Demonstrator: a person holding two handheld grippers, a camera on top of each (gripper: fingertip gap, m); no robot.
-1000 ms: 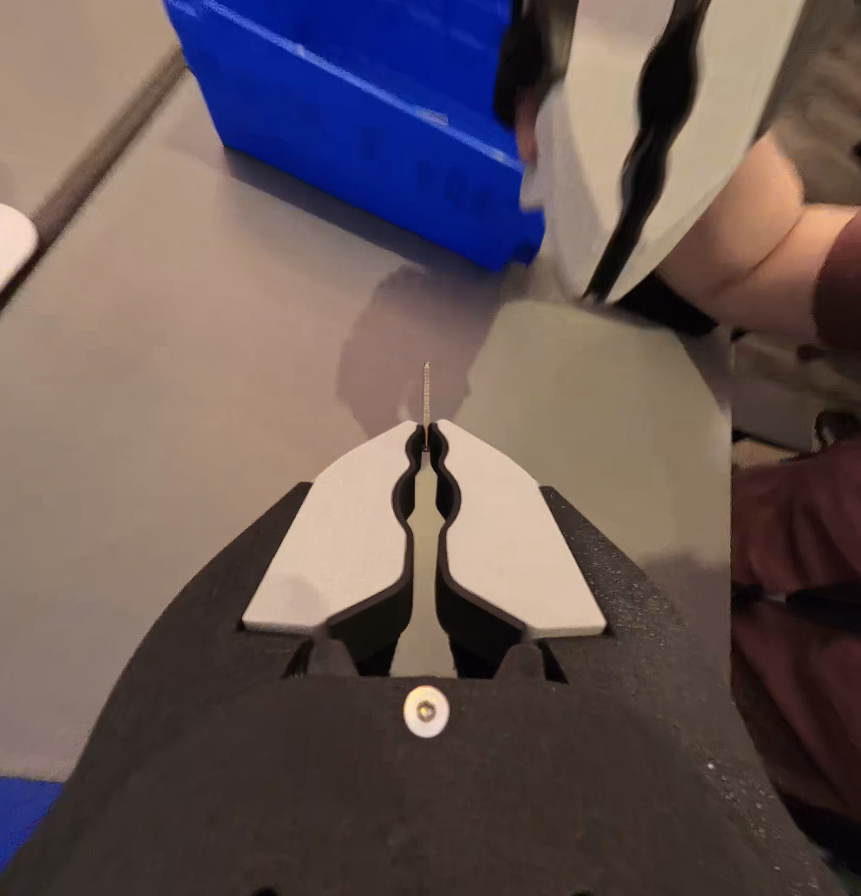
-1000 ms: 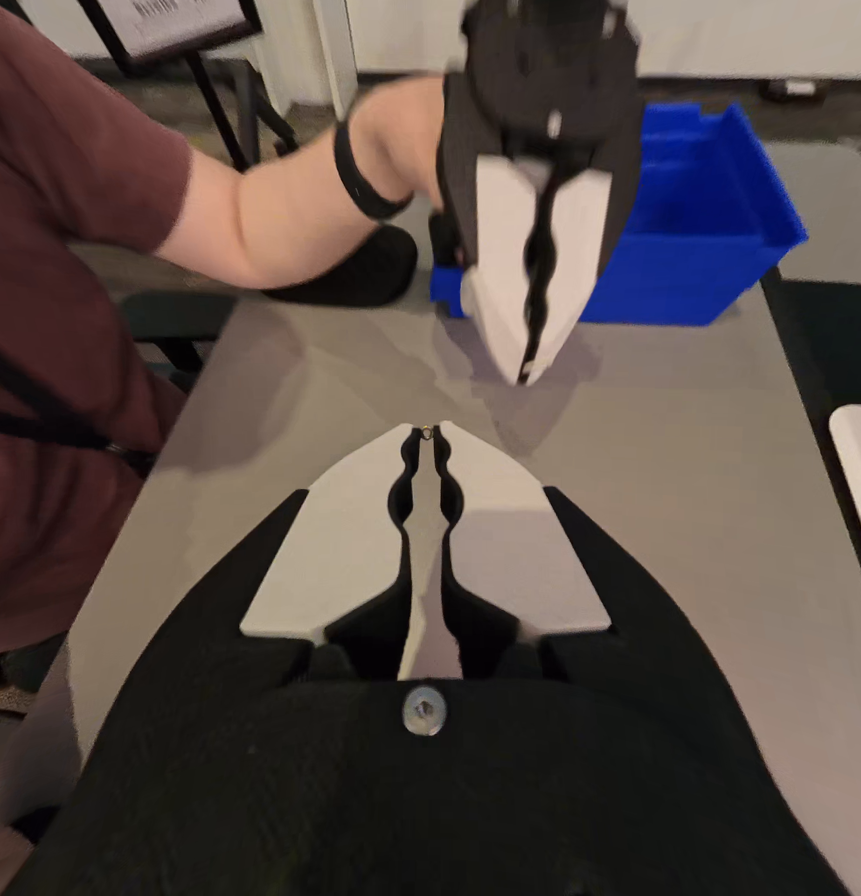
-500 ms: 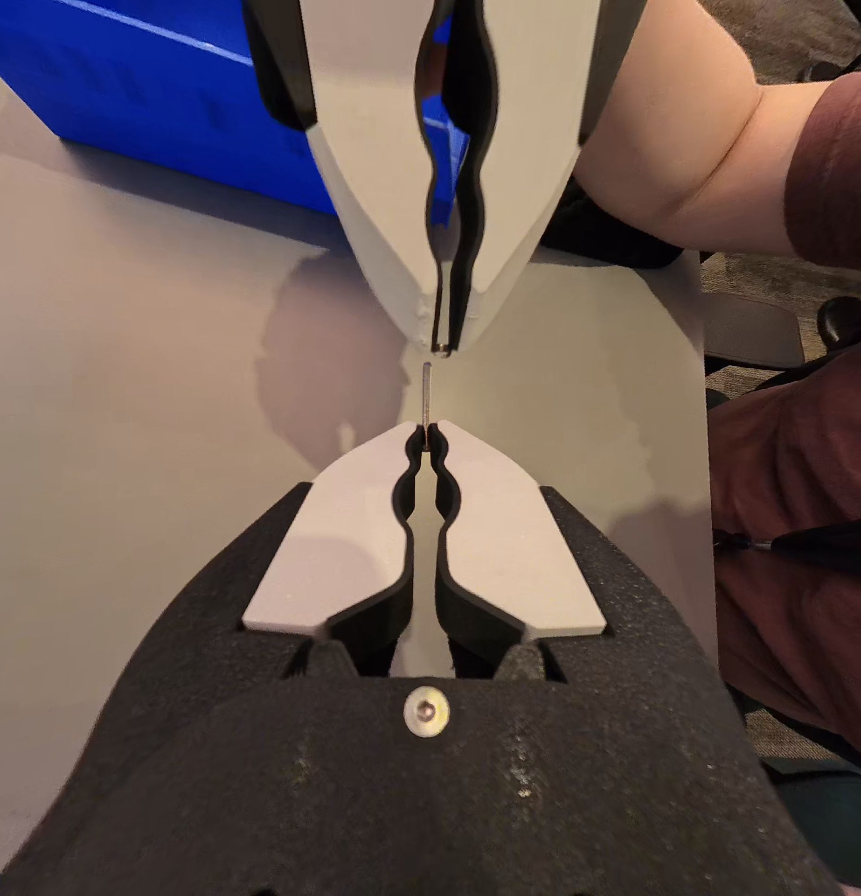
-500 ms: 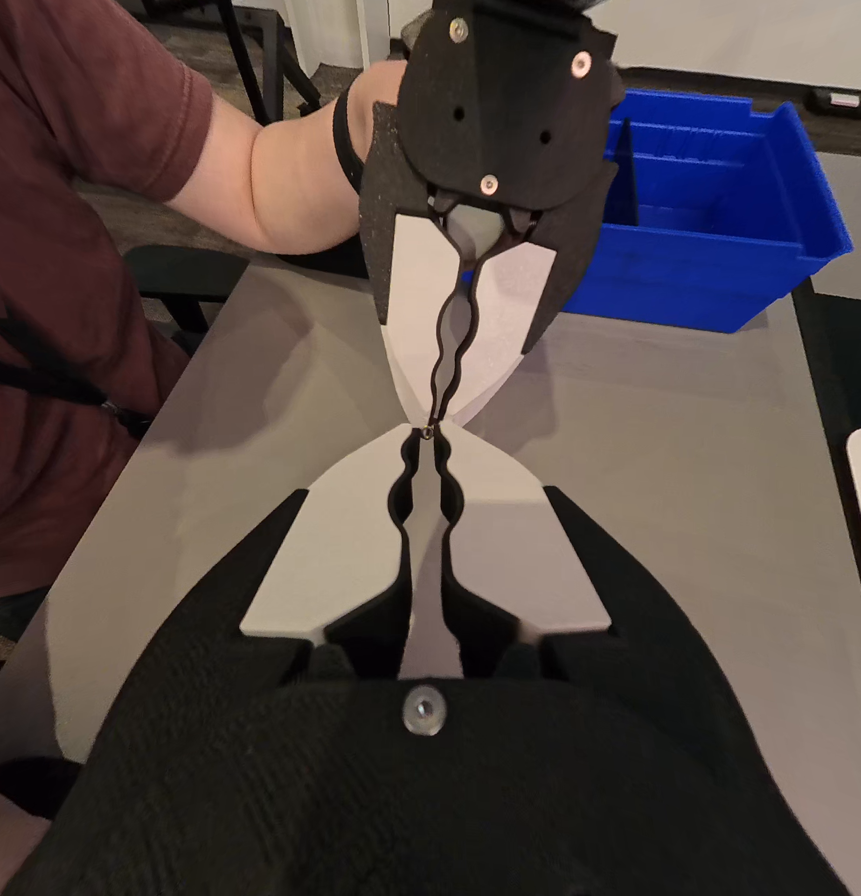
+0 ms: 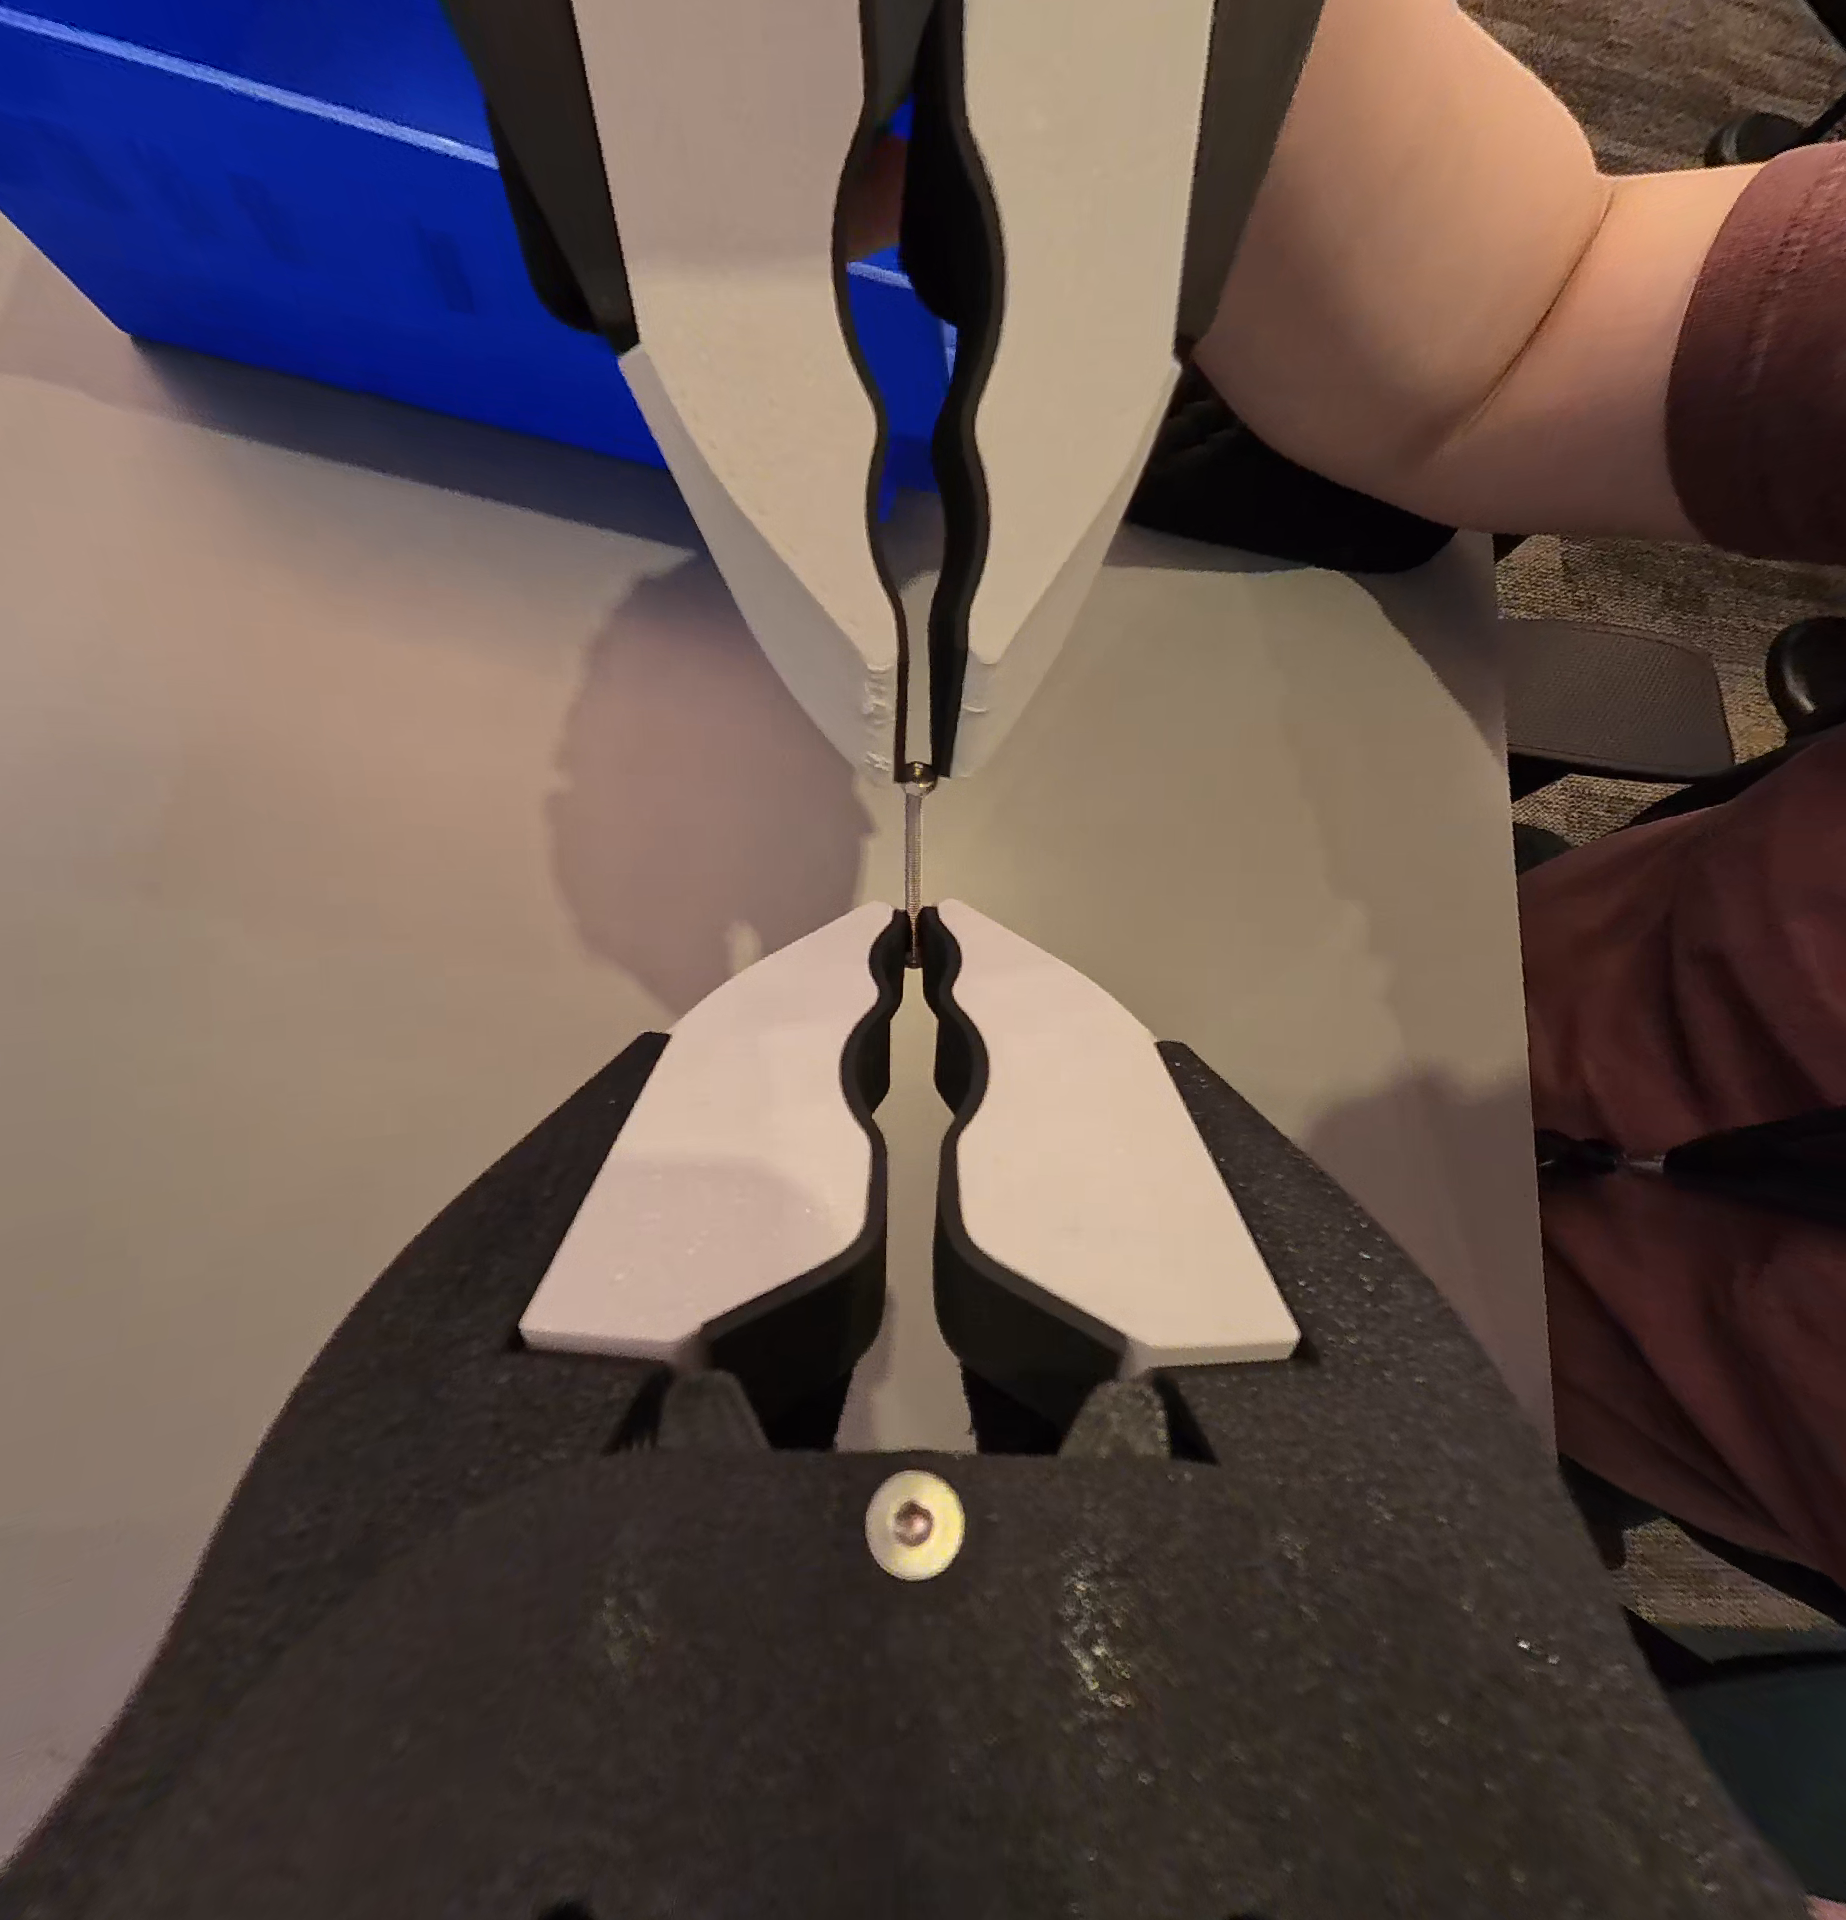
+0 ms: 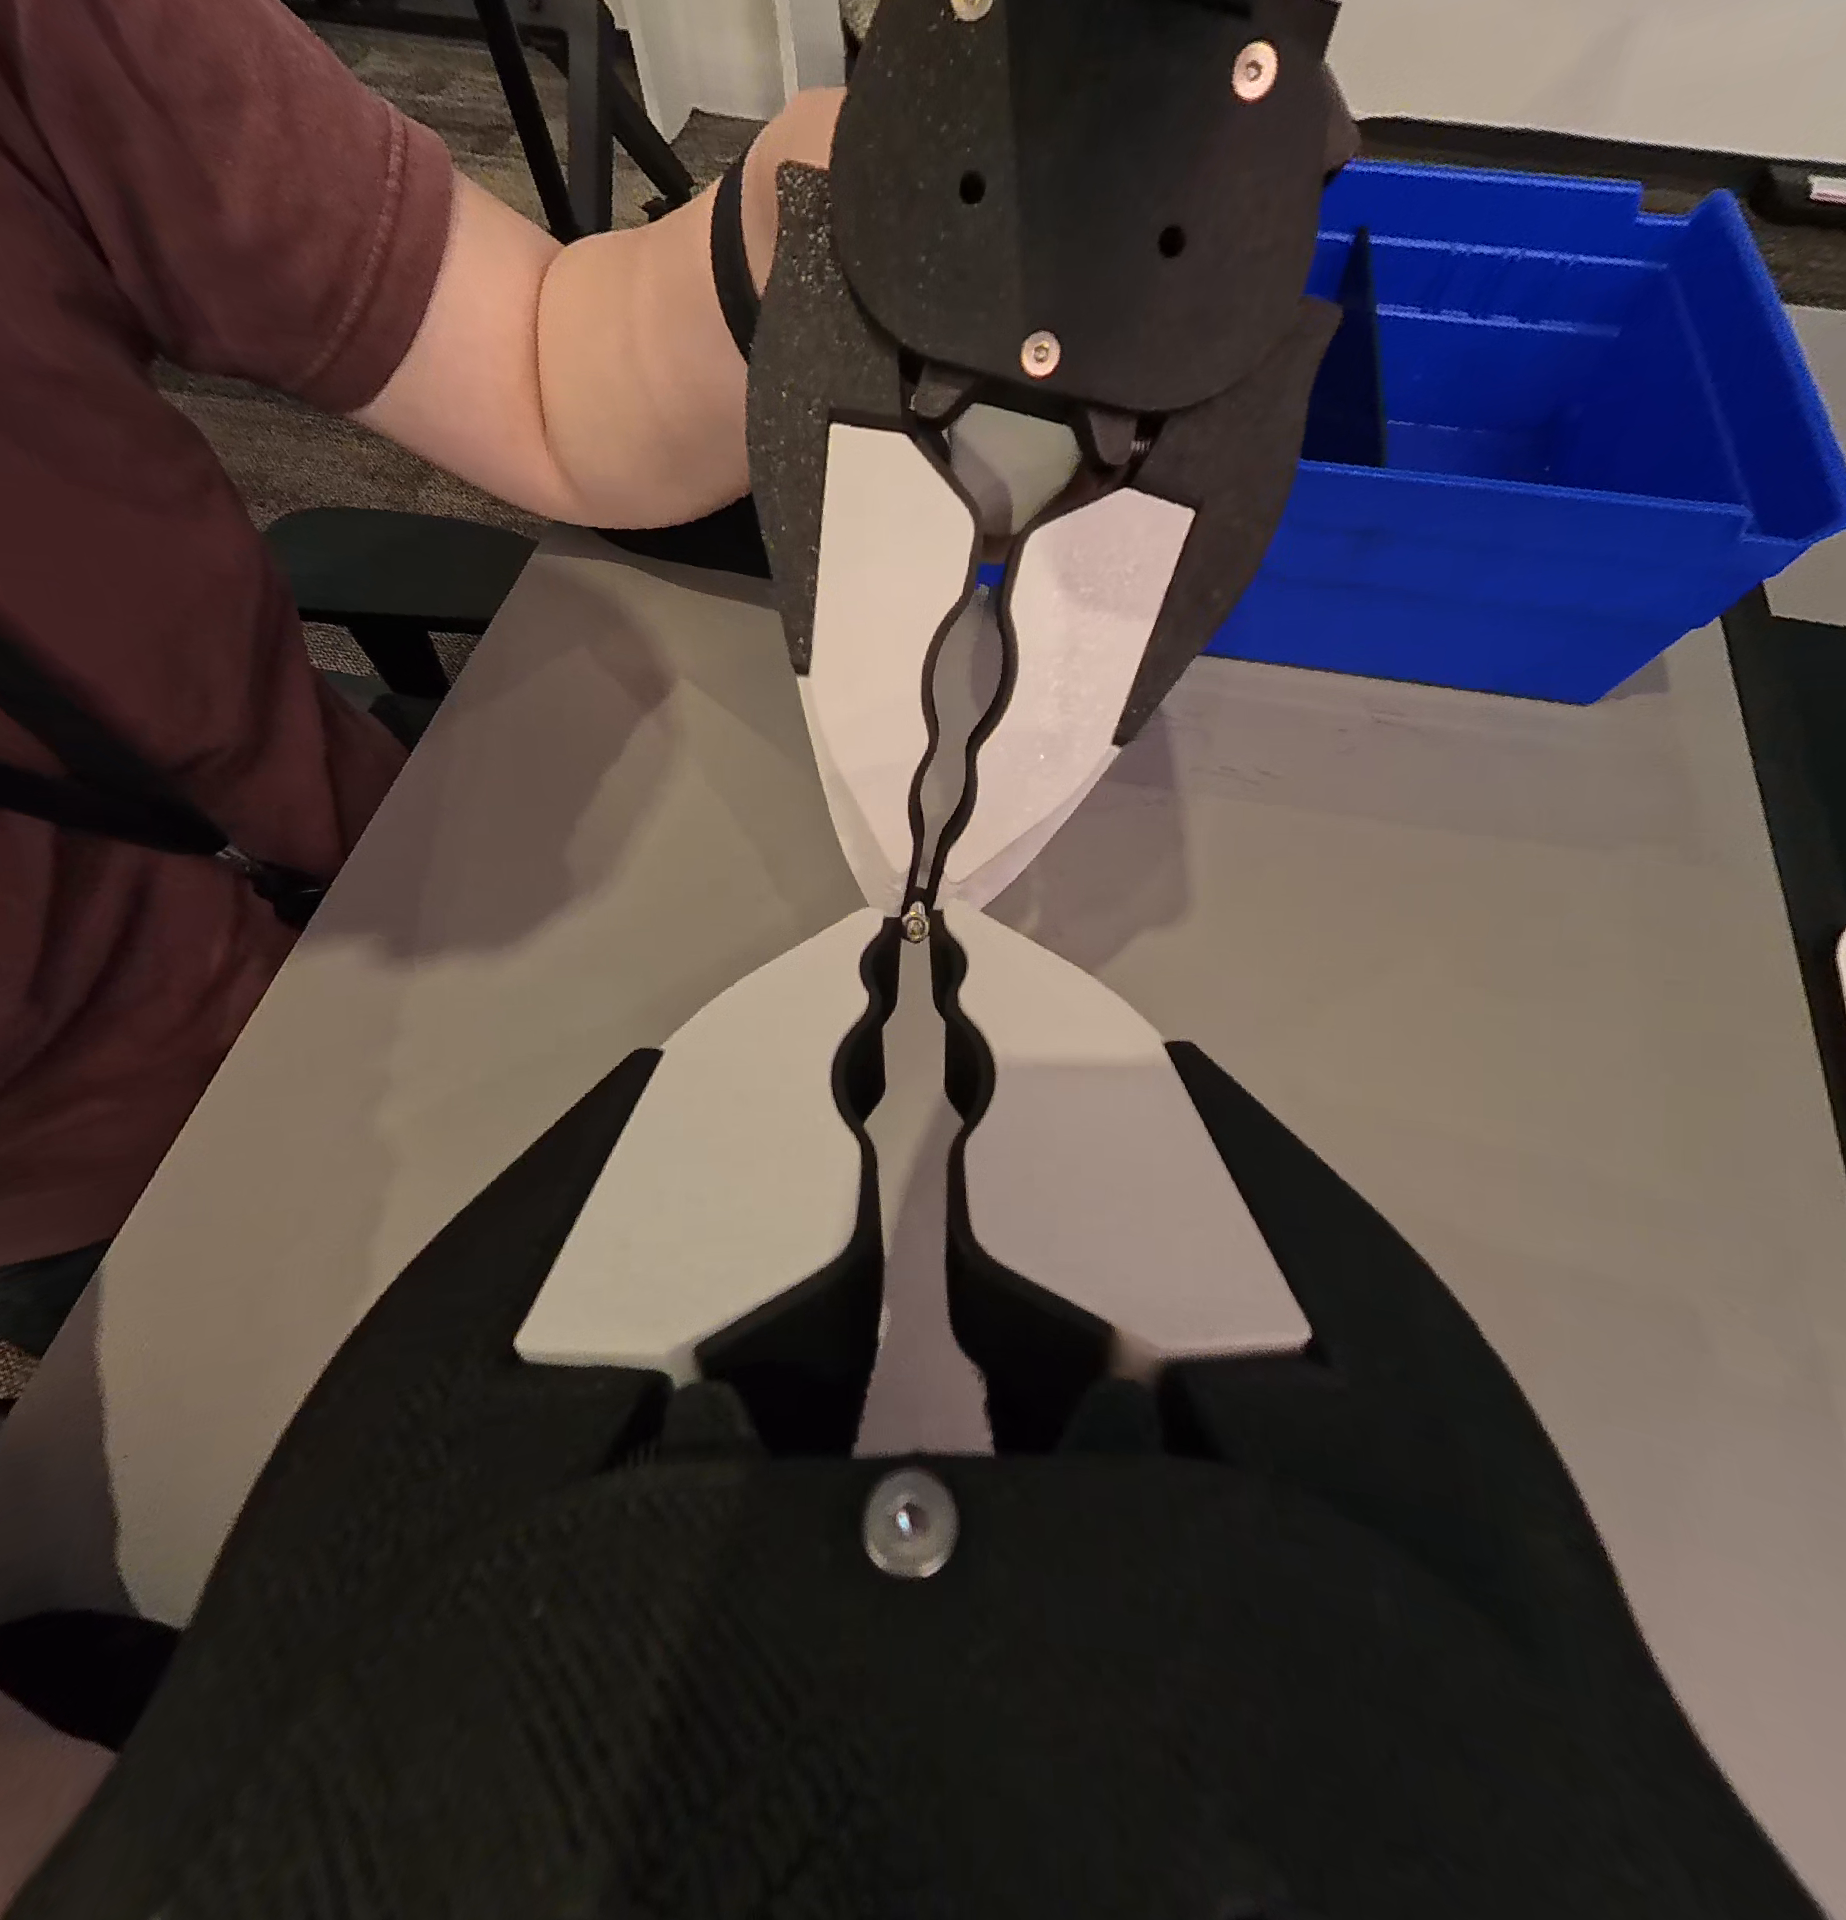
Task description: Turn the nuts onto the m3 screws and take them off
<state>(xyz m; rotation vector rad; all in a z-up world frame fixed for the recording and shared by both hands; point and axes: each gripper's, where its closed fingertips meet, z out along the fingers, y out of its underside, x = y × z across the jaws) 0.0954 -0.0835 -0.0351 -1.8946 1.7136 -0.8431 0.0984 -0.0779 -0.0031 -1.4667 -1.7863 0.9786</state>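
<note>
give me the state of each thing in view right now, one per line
left gripper: shut on the thin silver m3 screw
thin silver m3 screw: held off the table, free end meeting the nut
right gripper: shut on the small metal nut
small metal nut: pinched at the fingertips, at the screw's end
blue plastic bin: open-topped, resting on the grey table

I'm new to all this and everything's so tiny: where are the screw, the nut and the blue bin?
screw [image 5: 913,852], left wrist view, middle of its bare shaft.
nut [image 6: 914,925], right wrist view, its face.
blue bin [image 6: 1501,592], right wrist view, its front wall.
</note>
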